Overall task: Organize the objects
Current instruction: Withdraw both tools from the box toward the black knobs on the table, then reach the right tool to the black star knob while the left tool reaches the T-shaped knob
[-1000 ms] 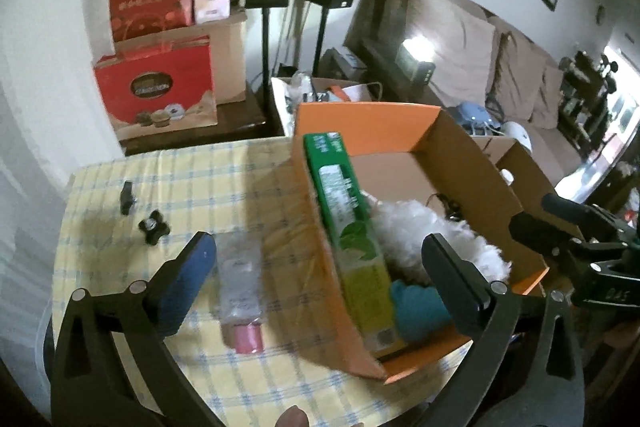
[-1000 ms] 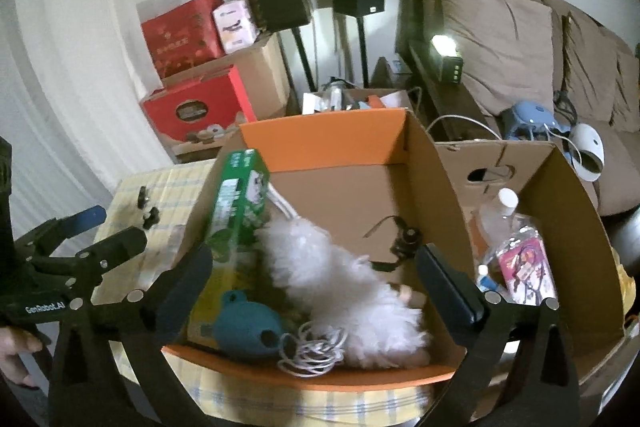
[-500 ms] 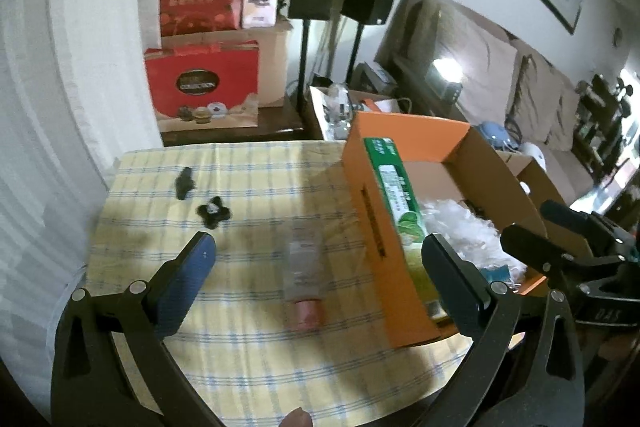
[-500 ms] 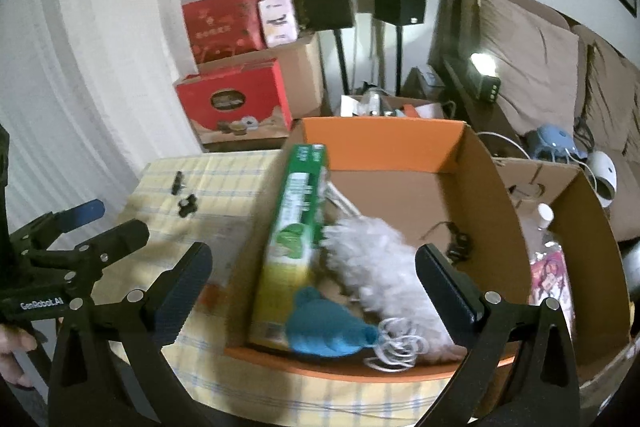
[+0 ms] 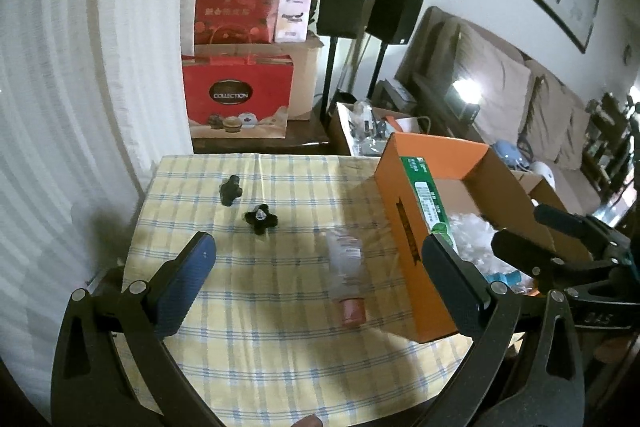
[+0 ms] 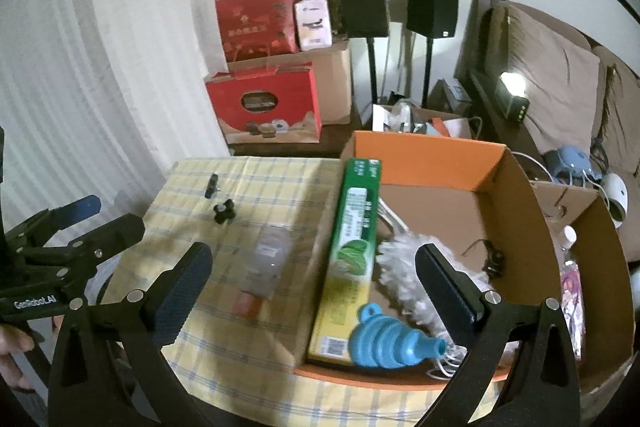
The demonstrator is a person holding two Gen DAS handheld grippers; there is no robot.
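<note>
My left claw (image 5: 316,279) hangs above the checked tablecloth (image 5: 280,347) with its fingers spread wide and nothing between them. My right claw (image 6: 312,285) is spread the same way, empty, over the near-left corner of the orange cardboard box (image 6: 432,163).

From the left wrist camera, a clear bottle with a reddish cap (image 5: 346,277) lies on its side on the cloth just right of centre, cap toward 6 o'clock, close beside the box's left wall (image 5: 408,251) but whether touching I cannot tell. Two small black knobs sit at about 11 o'clock from the bottle: the star-shaped one (image 5: 261,218) nearer, the other (image 5: 231,190) just beyond it, the two apart. My right claw shows at 3 o'clock in that view (image 5: 560,239).

Through the right wrist camera, the box holds a long green carton (image 6: 352,251) leaning along its left wall, a white fluffy duster (image 6: 412,275) beside it, and a blue collapsible funnel (image 6: 392,339) at 6 o'clock resting against the carton's near end. A small black clip with a wire (image 6: 494,259) lies on the box floor at 3 o'clock.
</note>
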